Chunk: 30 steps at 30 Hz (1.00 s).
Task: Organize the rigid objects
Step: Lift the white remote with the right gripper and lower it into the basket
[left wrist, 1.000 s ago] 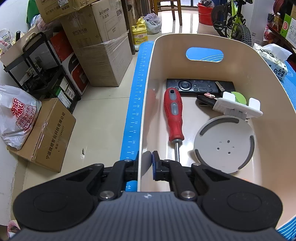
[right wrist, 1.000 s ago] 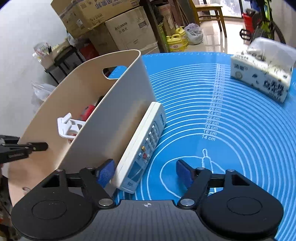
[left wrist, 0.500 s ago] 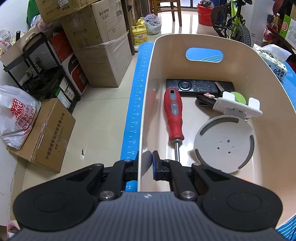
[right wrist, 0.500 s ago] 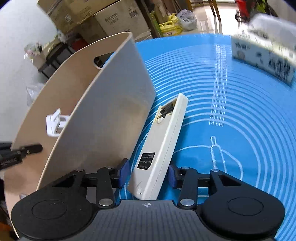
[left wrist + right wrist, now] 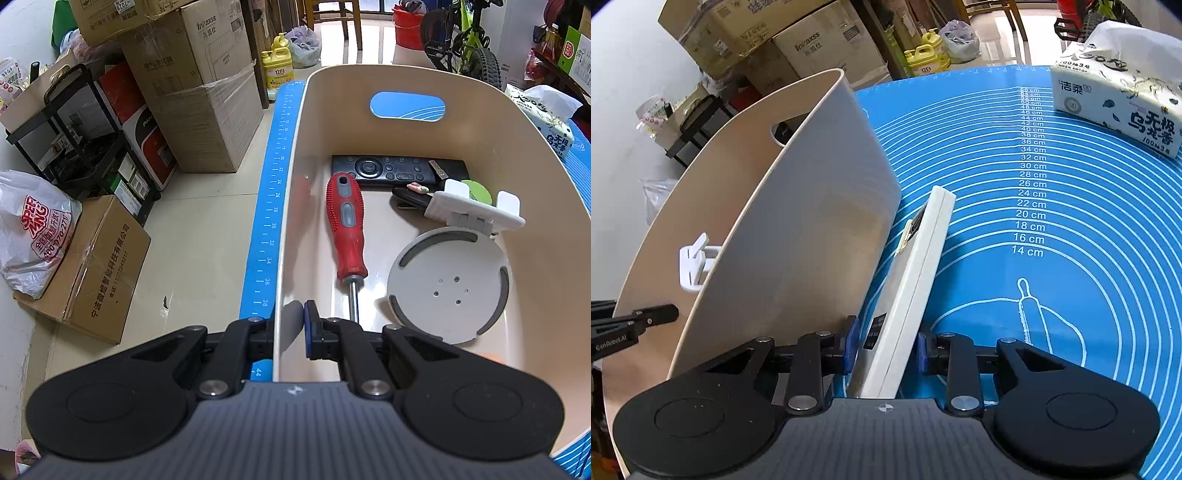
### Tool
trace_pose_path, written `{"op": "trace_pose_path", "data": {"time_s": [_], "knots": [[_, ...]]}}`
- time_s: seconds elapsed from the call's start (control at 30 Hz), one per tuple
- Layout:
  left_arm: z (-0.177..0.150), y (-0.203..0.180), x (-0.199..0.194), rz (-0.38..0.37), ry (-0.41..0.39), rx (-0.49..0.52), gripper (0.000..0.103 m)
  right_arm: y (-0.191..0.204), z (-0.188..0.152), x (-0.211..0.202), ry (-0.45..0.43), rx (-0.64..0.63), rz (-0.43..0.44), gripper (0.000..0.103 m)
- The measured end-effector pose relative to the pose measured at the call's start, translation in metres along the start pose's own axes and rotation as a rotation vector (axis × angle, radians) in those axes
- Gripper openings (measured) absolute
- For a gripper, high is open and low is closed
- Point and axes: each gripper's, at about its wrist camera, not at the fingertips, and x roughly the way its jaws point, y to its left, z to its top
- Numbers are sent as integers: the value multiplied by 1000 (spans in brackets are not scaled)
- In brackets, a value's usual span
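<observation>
A cream plastic bin (image 5: 546, 184) stands on the blue mat. Inside lie a red screwdriver (image 5: 346, 225), a black remote (image 5: 395, 170), a white bracket (image 5: 474, 210) and a grey round disc (image 5: 448, 284). My left gripper (image 5: 290, 325) is shut on the bin's near-left wall. My right gripper (image 5: 886, 350) is shut on a white remote (image 5: 912, 280), which stands on its edge beside the bin's outer wall (image 5: 812, 236). The left gripper's finger also shows in the right wrist view (image 5: 653, 314).
A tissue pack (image 5: 1119, 107) lies at the mat's (image 5: 1071, 206) far right. Beyond the table's left edge are cardboard boxes (image 5: 199, 103), a black rack (image 5: 74, 129) and a plastic bag (image 5: 33, 229) on the floor.
My right gripper has closed on the white remote, which has turned from face up onto its edge. The left gripper and bin have stayed still.
</observation>
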Motion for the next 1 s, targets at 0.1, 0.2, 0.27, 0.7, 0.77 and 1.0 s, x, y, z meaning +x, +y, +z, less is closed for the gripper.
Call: {"op": "trace_pose_path", "data": {"time_s": [0.1,0.2,0.27,0.7,0.77,1.0], "knots": [[0,0,0,1,-1,2,11,-1,-3,0,-20,-7,8,33],[0,0,0,1,0,2,11,5,-6,-1,-44,-25,-7,31],[0,0,0,1,-1,1,11,7,-7,-2,-53,-21,-23,29],[-2,-1,1,4,-1,2,12,-24,-12,-51,-188,102,1,25],[-2,-1,1,5,1,3,12,-26,-13,-61,-221,115,14,25],[-2,-2,1,8,2,5,12,-15,-3,-100,-310,104,57,25]]}}
